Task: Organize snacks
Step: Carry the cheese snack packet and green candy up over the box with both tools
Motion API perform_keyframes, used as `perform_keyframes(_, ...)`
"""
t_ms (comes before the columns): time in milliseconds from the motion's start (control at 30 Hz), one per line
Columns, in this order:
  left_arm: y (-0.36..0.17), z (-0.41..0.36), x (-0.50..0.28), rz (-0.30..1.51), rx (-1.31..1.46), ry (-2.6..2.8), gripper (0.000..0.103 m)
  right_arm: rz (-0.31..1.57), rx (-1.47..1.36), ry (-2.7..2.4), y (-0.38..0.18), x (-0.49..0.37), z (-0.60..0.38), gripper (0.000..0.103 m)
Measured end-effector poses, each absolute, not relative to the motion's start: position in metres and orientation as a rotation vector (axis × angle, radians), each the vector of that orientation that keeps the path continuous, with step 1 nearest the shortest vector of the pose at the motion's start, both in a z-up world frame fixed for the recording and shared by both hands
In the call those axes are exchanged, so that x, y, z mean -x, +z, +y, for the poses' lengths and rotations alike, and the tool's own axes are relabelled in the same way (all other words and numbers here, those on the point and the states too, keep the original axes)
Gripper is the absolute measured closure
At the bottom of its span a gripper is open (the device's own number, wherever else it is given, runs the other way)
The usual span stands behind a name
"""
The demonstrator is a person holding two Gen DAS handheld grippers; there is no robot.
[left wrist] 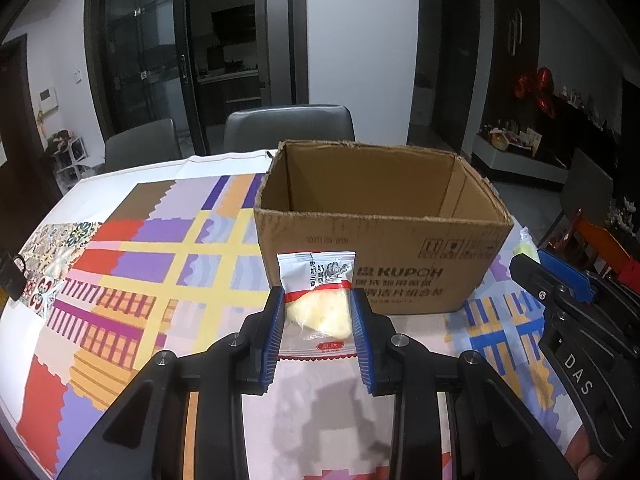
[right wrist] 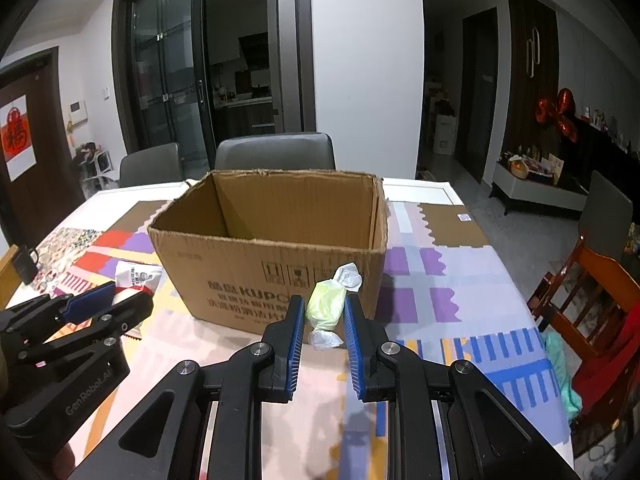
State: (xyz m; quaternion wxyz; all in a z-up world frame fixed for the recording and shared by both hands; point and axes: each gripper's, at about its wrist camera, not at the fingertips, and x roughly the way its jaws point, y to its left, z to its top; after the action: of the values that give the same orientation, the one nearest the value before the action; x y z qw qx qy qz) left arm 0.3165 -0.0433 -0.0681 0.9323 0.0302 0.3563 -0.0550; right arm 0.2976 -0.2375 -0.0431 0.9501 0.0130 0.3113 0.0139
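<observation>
Two tools are at work, each clamped on a snack. The left tool has its blue pads pressed against the sides of a snack packet, a white and clear wrapper with red bands, printed characters at its top and a pale yellow piece showing through the clear part. The packet stands upright between the pads, its top edge above the fingertips and its lower seam hanging between the fingers. The right tool is closed narrow on a wrapped candy, pale green in the middle with white twisted ends, one end sticking up to the right and the other hanging below the pads.

Just beyond both tools stands an open cardboard box with a ragged top rim and dark print on its near wall. As much of its inside as shows is bare cardboard. In each wrist view the held snack shows against the box's near wall, below the rim. The left tool appears at the left edge of the right wrist view, and the right tool at the right edge of the left wrist view.

The box rests on a surface covered by a cloth patterned in red, purple, yellow, orange and blue blocks. At the far side of the surface stand two grey chairs, and behind them dark glass sliding doors.
</observation>
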Motion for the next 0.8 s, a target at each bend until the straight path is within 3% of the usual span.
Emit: perform_keyframes(800, -0.025, -0.045, -0.355, 0.658, -0.071, -0.126, 0.070, 0.570, -0.019, 0.033, -0.006, -0.335, -0.238, 0.081)
